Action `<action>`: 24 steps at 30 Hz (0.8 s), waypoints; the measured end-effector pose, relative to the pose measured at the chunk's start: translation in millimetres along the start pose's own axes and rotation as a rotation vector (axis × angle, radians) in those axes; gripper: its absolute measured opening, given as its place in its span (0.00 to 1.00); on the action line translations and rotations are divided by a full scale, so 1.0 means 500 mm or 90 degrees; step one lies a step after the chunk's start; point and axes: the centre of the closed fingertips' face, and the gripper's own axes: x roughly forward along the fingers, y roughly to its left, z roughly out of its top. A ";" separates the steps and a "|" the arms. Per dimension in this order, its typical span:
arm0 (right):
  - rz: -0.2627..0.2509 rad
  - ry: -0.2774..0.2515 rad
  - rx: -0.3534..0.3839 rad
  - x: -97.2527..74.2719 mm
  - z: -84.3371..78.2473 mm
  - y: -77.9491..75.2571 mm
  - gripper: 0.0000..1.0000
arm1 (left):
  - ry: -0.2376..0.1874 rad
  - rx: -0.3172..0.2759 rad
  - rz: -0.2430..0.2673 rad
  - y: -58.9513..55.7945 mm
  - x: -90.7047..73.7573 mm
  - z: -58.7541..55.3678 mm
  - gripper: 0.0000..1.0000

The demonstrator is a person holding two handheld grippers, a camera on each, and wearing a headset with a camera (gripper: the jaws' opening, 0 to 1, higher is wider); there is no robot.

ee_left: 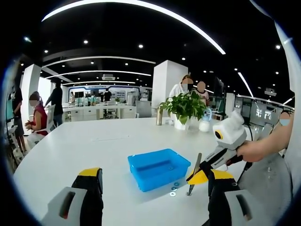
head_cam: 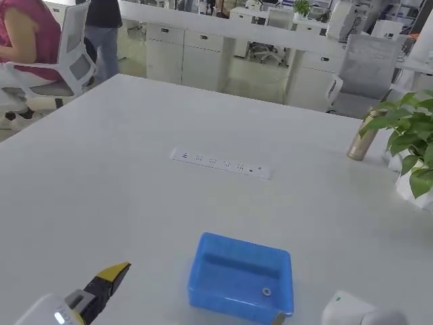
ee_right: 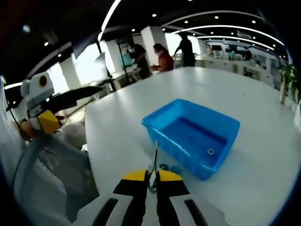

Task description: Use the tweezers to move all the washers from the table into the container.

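A blue container [head_cam: 240, 277] [ee_left: 157, 169] [ee_right: 193, 132] stands near the table's front edge with one washer [head_cam: 266, 292] [ee_right: 210, 151] inside it. A few more washers [ee_left: 174, 187] [ee_right: 168, 168] lie on the table beside its near wall. My right gripper [ee_right: 150, 181] [ee_left: 221, 146] is shut on the tweezers [ee_right: 155, 157] [ee_left: 194, 172], whose tips point down just above those loose washers. My left gripper [ee_left: 154, 173] [head_cam: 111, 277] is open with nothing between its jaws, held left of the container.
A white power strip [head_cam: 220, 163] lies mid-table. A gold bottle [head_cam: 362, 139] and a potted plant [head_cam: 413, 145] stand at the right edge. Office chairs [head_cam: 67, 61] and several people are beyond the table.
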 end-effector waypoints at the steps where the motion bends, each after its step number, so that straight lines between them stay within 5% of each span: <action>1: 0.001 -0.005 0.000 -0.002 0.005 0.005 0.03 | 0.000 0.001 -0.001 0.000 0.000 0.000 0.95; 10: 0.010 0.009 -0.042 -0.003 -0.007 0.024 0.03 | 0.004 0.006 0.001 0.000 -0.001 -0.002 0.95; 19: 0.013 0.061 -0.222 -0.004 -0.026 0.038 0.03 | 0.002 0.009 -0.001 -0.001 0.000 -0.001 0.95; 24: 0.020 0.058 -0.227 0.009 -0.022 0.039 0.03 | 0.003 0.010 0.001 0.000 -0.001 -0.001 0.94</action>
